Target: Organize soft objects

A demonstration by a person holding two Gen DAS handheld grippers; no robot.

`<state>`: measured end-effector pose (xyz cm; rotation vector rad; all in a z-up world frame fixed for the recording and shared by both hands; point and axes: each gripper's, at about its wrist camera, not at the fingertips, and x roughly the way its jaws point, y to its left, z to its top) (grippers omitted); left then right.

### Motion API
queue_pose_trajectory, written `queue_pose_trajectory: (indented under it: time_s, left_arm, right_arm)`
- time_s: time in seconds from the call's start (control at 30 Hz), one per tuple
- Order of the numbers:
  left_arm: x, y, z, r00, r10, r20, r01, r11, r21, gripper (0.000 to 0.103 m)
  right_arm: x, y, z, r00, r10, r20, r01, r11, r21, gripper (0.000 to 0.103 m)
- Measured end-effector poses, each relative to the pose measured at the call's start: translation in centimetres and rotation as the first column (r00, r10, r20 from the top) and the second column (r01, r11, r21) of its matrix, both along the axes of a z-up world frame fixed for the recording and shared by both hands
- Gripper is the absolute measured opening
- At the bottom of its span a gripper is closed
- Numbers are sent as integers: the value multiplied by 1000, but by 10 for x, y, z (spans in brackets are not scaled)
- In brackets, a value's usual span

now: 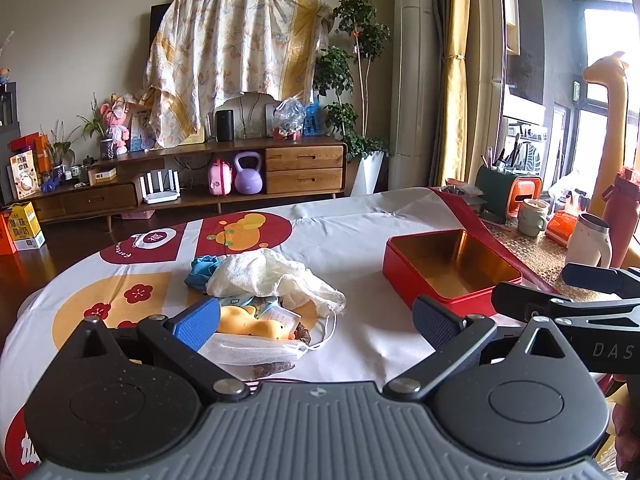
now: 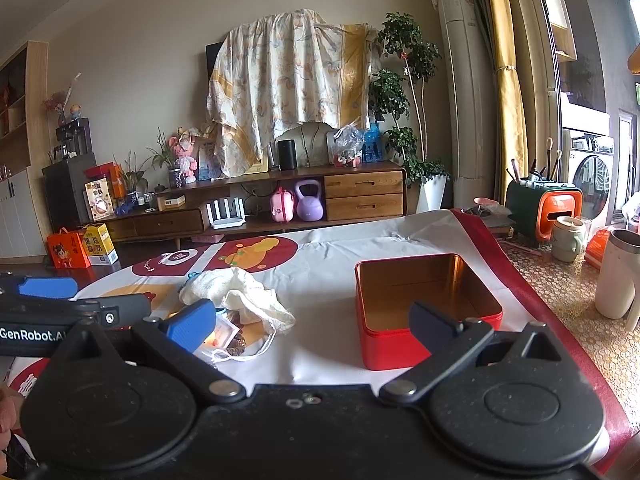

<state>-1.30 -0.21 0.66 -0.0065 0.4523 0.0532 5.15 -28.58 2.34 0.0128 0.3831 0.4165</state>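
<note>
Left gripper (image 1: 316, 322), jaws spread wide and empty, poised just short of the heap of soft objects. Right gripper (image 2: 314, 322), likewise released and holding nothing, aimed between the heap and the open red rectangular tin with gold interior (image 2: 428, 300).

Heap, left of the tin and apart from it: crumpled cream gauze cloth (image 1: 272, 272) on top; blue fabric bundle (image 1: 202, 270) behind it; yellow soft toy (image 1: 252, 320) and white pleated face mask (image 1: 256, 348) at the near edge; small brown pieces, unidentifiable, beside the mask. Tin empty, resting on the printed white tablecloth (image 1: 360, 248).

Probable hazards: mask ear loop snagging a fingertip; loose gauze dragging neighbouring items out of the heap; a low approach pinching the tablecloth and shifting the tin; collision of the two closely set grippers.
</note>
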Motion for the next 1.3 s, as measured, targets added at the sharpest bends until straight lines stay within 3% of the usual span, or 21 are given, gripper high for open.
queue_pose_trajectory:
  time_s: [1.3]
  left_arm:
    - [0,2,0,1000,2,-1,-2,1000,-7,103]
  right_arm:
    - [0,-1,-1,1000,0,-2,0,1000,4,103]
